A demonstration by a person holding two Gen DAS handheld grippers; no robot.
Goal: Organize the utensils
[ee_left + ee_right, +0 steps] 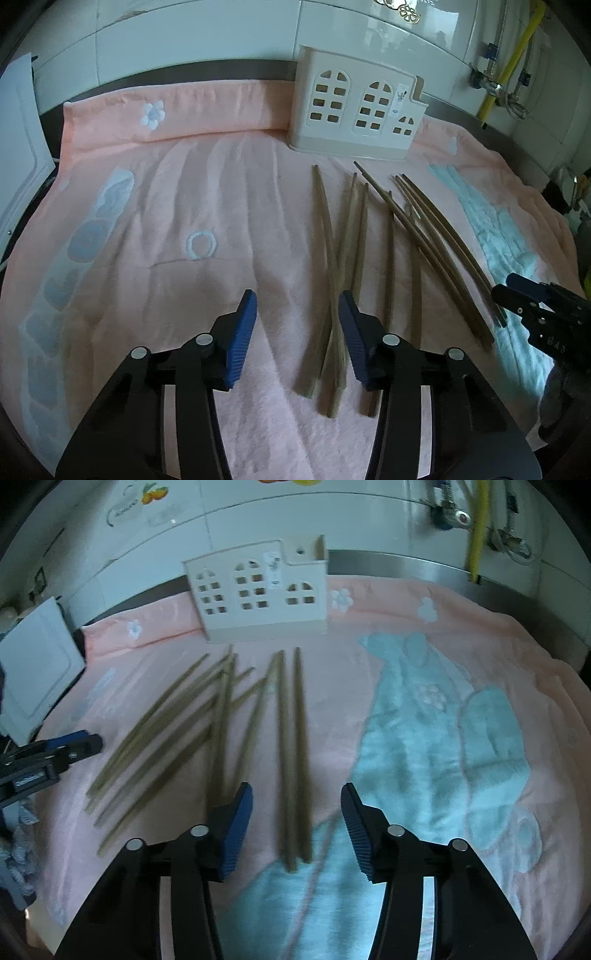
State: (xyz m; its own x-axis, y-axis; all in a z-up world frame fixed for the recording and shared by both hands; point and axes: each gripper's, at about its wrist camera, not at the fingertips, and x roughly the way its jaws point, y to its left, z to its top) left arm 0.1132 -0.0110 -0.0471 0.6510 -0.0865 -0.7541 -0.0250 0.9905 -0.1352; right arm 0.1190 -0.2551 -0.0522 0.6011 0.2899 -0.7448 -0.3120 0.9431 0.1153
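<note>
Chopsticks [388, 236] scattered loose on pink towel [221, 206] over tabletop, in front of cream holder [354, 110] at the back; probably laid flat for easy picking, holder upright to take them end-down. Long axes mostly front to back, thin tips toward holder, thick ends toward the cameras; several crossed or fanned at slight angles. Left gripper [299, 325] lowered over towel beside leftmost crossed sticks, fingers half apart, nothing between. Right gripper [297, 823] with fingers half apart, straddling rightmost parallel pair [293, 760], pads not yet touching. Likely about to close on that pair.
</note>
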